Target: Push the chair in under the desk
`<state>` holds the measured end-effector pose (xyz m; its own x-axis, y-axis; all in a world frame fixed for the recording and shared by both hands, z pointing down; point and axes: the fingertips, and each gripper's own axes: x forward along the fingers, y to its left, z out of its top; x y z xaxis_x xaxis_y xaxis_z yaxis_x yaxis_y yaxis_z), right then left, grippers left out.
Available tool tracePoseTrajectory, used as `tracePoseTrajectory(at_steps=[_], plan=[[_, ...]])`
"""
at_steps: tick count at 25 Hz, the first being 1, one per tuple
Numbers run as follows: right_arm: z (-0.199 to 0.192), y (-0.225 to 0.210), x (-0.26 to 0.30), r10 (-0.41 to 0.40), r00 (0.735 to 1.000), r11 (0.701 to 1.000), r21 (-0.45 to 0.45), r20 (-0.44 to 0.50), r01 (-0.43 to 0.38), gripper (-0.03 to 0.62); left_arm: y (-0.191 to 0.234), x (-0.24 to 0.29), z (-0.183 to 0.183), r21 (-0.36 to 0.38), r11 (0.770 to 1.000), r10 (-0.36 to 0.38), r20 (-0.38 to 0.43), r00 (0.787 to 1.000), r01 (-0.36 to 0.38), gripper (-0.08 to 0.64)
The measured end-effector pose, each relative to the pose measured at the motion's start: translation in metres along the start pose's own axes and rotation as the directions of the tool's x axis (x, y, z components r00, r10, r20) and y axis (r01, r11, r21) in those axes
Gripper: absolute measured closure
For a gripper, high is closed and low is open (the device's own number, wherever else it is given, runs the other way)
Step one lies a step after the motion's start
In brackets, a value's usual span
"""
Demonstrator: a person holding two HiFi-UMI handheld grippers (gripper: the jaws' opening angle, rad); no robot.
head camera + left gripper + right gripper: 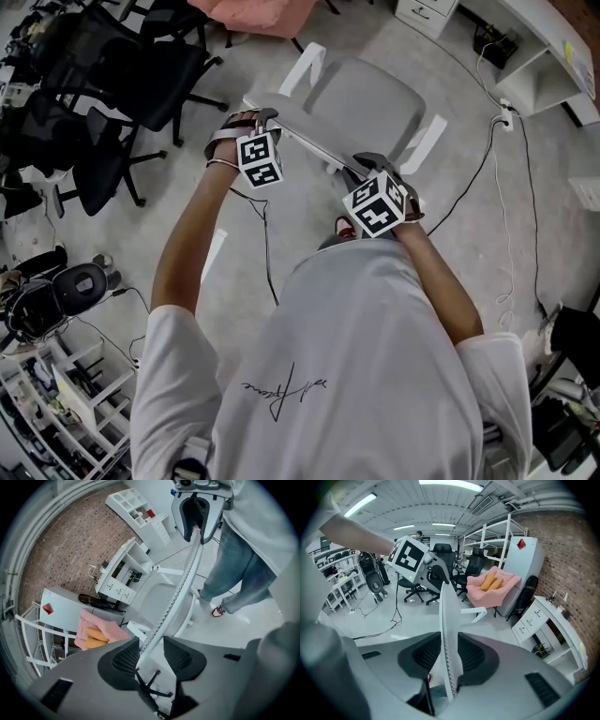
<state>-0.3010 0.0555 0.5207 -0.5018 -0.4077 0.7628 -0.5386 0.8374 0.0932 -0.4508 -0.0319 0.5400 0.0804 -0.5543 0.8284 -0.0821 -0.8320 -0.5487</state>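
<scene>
Two handheld grippers sit astride the top rim of a chair's backrest (309, 141), one toward each end. The left gripper (152, 651) has its jaws apart; the thin perforated rim runs up between them, with a clear gap on one side. The right gripper (449, 651) also has its jaws apart, and the rim nearly fills the space between its pads, with no firm squeeze evident. Spreading the two along the rim probably lets the person steer a straight push and stop the seat from swinging round.

The person stands directly behind the backrest, arms stretched forward. The white chair (361, 98) stands on open floor, its seat turned towards a white desk (534, 23) at the upper right of the head view. It is well apart from the desk and not yet under it. A black cable (469, 178) trails over the floor on the chair's desk side and could snag the base.
</scene>
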Motion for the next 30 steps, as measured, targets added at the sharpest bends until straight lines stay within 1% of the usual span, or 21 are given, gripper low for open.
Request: tracePoseTrajectory(at_steps=[2,5,9,12,15,18,21,25,30], plan=[[0.003,0.001,0.001,0.004,1.0,1.0,0.004,-0.001,-0.004,0.463,0.001,0.0,-0.003,0.006,1.0,-0.004,-0.001,1.0,0.004,0.416],[0.008,0.004,0.001,0.017,1.0,1.0,-0.002,0.006,-0.017,0.465,0.002,-0.001,-0.007,0.035,0.999,-0.02,-0.028,0.999,0.021,0.416],[0.004,0.006,-0.001,0.031,0.999,1.0,-0.004,0.028,-0.031,0.497,0.002,0.006,-0.005,0.055,0.998,-0.024,-0.051,0.998,0.026,0.416],[0.003,0.006,-0.001,0.036,0.998,0.999,-0.021,0.05,-0.035,0.5,0.003,0.01,-0.005,0.044,0.999,-0.01,-0.054,0.998,0.012,0.411],[0.0,0.008,-0.001,0.047,0.998,0.998,-0.046,0.049,-0.044,0.5,0.002,0.011,-0.007,0.04,0.999,0.008,-0.066,0.998,-0.005,0.41],[-0.005,0.009,-0.002,0.065,0.998,0.997,-0.053,0.021,-0.064,0.5,0.002,0.012,-0.005,0.039,0.999,0.006,-0.073,0.997,-0.004,0.403],[-0.014,0.009,0.002,0.067,0.998,0.993,-0.091,-0.019,-0.069,0.497,0.004,0.013,-0.005,0.039,0.999,0.014,-0.074,0.997,-0.011,0.397],[-0.014,0.006,0.003,0.085,0.996,0.995,-0.06,-0.006,-0.085,0.491,0.006,0.015,-0.006,0.025,0.999,0.041,-0.061,0.997,-0.04,0.396],[-0.02,-0.004,0.0,0.063,0.998,0.994,-0.085,0.005,-0.062,0.492,0.011,0.019,0.005,0.011,0.998,0.058,-0.053,0.997,-0.057,0.391]])
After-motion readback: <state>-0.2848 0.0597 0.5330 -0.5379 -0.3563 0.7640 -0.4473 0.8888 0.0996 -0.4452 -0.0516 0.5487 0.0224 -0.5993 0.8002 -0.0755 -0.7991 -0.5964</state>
